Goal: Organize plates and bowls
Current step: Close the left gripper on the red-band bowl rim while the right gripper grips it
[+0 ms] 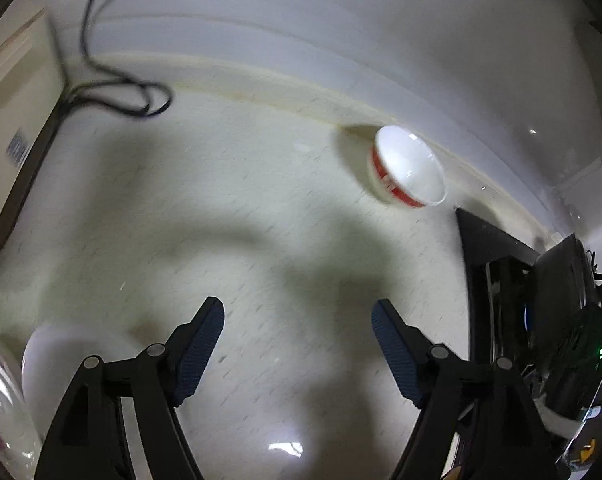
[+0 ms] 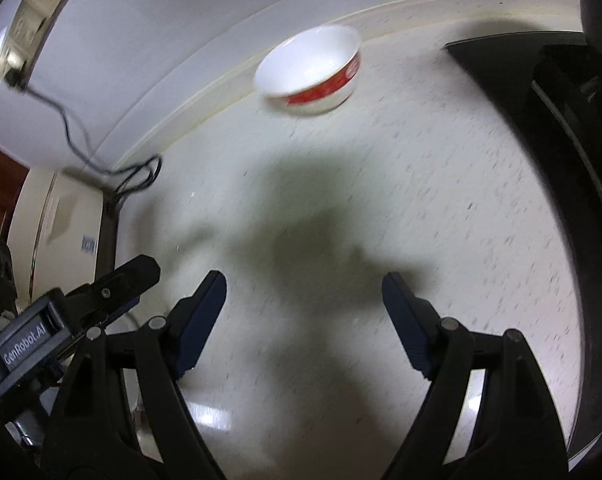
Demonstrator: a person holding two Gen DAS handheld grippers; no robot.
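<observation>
Red-banded white bowl (image 2: 310, 70) upright and empty on speckled counter (image 2: 441, 208), near wall (image 2: 181, 20)

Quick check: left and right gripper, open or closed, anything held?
Left gripper: open, nothing between its jaws, only bare countertop.
Right gripper: open, holding nothing; the red-banded bowl sits well ahead by the wall.

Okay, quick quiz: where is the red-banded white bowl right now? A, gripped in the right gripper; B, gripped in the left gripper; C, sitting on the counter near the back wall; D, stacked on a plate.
C: the bowl sits alone on the counter by the wall edge, while the left gripper and right gripper are both open and empty.
</observation>
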